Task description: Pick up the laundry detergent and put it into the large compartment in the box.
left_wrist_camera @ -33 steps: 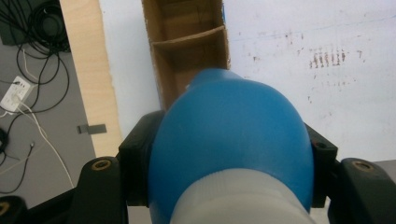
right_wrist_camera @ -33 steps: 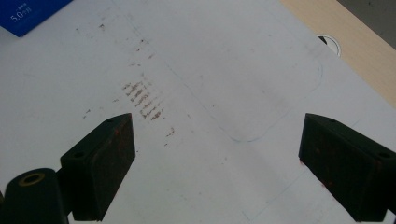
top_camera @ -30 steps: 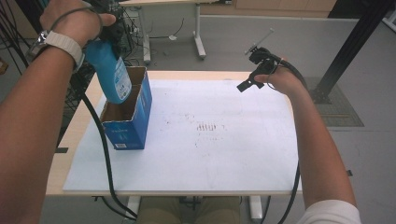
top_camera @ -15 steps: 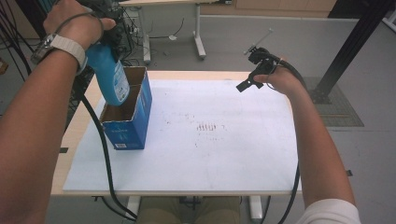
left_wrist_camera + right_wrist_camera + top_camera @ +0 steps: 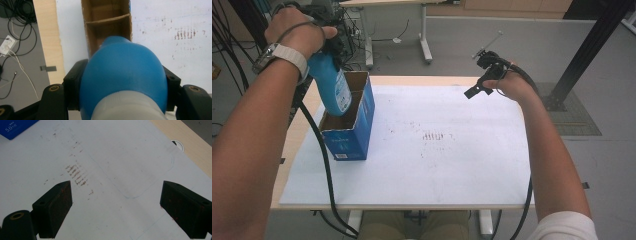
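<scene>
Above the open top of the blue cardboard box (image 5: 349, 131), at the left side of the table, the left gripper (image 5: 329, 47) is holding a blue plastic bottle (image 5: 332, 87), its two black jaws clenched on the bottle's sides. The bottle is hanging tilted, its lower end dipping just inside the box mouth and its upper end rising into the left hand (image 5: 299, 32). A pale label with small print is showing on the bottle's side in the high view. In the left gripper view the bottle (image 5: 123, 77) is looking smooth and rounded, bright blue over most of its body and turning to a whitish, translucent band at the bottom edge of the frame; the jaws are pressing it from both sides. Beyond it the box (image 5: 107, 25) is showing a brown cardboard inside with one cross divider splitting it into compartments; which compartment the bottle is entering I cannot tell. The box is standing on a white sheet (image 5: 452, 165) that is covering most of the wooden table (image 5: 299, 132), with faint reddish-brown smudges near the middle. The right gripper (image 5: 477, 87) is hovering over the far right part of the sheet, well apart from the box, jaws spread wide with nothing between them.
</scene>
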### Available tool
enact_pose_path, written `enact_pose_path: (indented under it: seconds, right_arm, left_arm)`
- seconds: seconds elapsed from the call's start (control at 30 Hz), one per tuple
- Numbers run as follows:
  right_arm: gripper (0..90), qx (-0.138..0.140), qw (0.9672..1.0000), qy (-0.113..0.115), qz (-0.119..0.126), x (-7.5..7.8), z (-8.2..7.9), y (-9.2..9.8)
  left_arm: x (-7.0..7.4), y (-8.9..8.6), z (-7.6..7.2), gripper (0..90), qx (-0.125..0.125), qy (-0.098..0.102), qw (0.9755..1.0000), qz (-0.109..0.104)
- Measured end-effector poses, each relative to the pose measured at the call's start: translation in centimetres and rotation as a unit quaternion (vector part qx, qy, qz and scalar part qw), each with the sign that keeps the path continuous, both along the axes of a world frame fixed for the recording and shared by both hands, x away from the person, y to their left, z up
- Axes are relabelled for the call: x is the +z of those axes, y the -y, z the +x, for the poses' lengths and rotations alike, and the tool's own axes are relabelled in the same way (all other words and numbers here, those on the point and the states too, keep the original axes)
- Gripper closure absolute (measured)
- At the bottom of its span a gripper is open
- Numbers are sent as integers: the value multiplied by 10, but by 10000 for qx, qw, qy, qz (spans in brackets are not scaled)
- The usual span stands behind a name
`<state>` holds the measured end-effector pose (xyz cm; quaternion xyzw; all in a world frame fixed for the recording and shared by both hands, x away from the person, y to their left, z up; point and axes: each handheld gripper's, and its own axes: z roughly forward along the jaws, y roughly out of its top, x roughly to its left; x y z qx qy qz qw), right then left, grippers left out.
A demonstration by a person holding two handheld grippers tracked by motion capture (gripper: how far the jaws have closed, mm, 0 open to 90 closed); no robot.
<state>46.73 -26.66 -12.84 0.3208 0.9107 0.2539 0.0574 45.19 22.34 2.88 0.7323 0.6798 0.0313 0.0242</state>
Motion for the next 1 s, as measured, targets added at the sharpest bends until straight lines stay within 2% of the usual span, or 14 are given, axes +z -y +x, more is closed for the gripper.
enact_pose_path:
  seconds: [0.2,0.4,1.0]
  right_arm:
    - [107,6,10000,5,-2,0,0,0]
    - [107,-11,10000,-10,-5,0,0,-1]
    - [108,-4,10000,11,4,0,-2,-1]
  left_arm:
    - [-6,0,1,376,-10,34,10000,5]
    - [-14,3,4,376,-40,-28,10000,54]
    - [-35,0,6,375,-19,-24,10000,7]
